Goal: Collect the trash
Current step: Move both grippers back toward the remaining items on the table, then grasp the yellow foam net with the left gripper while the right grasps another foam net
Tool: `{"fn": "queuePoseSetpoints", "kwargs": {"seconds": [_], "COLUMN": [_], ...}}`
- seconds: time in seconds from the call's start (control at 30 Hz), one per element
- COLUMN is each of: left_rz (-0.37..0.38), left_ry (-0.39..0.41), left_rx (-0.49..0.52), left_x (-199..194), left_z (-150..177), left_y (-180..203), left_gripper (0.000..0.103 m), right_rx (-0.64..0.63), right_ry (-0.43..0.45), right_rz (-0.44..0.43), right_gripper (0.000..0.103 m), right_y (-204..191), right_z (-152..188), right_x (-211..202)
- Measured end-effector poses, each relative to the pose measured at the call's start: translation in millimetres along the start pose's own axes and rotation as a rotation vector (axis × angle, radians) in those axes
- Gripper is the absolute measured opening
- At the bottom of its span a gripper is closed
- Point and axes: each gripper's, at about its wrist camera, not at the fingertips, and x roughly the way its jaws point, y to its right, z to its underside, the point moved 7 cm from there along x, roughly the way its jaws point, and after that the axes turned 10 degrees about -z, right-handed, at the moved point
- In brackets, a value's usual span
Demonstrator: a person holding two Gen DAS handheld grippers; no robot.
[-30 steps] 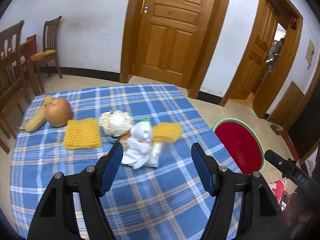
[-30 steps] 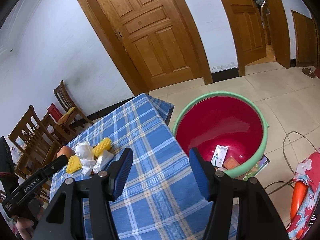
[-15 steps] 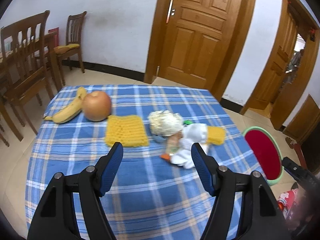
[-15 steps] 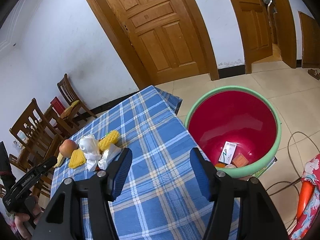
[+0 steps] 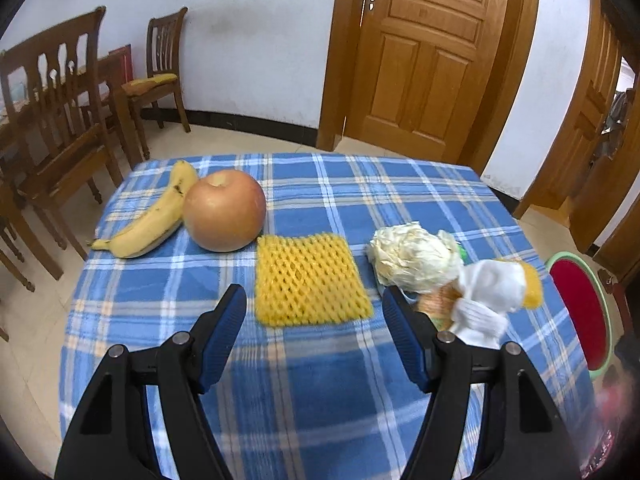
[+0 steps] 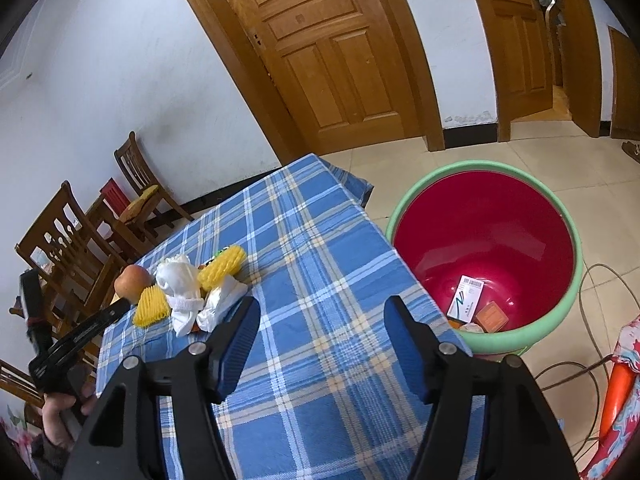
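Observation:
My left gripper (image 5: 312, 304) is open and empty, just short of a flat yellow foam fruit net (image 5: 308, 280) on the blue plaid tablecloth (image 5: 320, 392). To its right lie a crumpled pale wrapper (image 5: 416, 256), white tissue (image 5: 488, 292) and a second yellow net (image 5: 532, 286). My right gripper (image 6: 320, 316) is open and empty above the table's near right part. The same trash pile (image 6: 192, 292) lies to its left. A red bin with a green rim (image 6: 488, 248) stands on the floor to the right, with a small box (image 6: 466, 296) and scraps inside.
An apple (image 5: 224, 210) and a banana (image 5: 152, 216) lie at the table's far left. Wooden chairs (image 5: 60, 120) stand left of the table. Closed wooden doors (image 5: 424, 56) are behind. A cable (image 6: 600, 320) lies on the floor by the bin.
My left gripper has swung left and moved closer to the table, so the flat yellow net now lies between its fingers. My right gripper has shifted slightly; the bin looks nearer.

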Motion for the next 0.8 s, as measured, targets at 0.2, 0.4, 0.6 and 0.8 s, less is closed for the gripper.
{"fn": "queuePoseSetpoints", "kwargs": {"seconds": [0.2, 0.4, 0.6, 0.8], "left_rz": [0.005, -0.01, 0.003, 0.024], "left_ry": [-0.056, -0.109, -0.116, -0.094], "left_rx": [0.003, -0.022, -0.055, -0.048], "left_x": [34, 58, 66, 65], "left_z": [-2, 4, 5, 5], "left_y": [4, 1, -6, -2], "left_gripper": [0.07, 0.07, 0.07, 0.061], "right_rx": [-0.013, -0.014, -0.062, -0.077], "right_ry": [-0.015, -0.034, -0.047, -0.075], "right_rz": [0.008, -0.018, -0.035, -0.038], "right_gripper": [0.068, 0.07, 0.07, 0.07], "right_y": [-5, -17, -38, -50], "right_z": [-2, -6, -13, -18], "right_x": [11, 24, 44, 68]}}
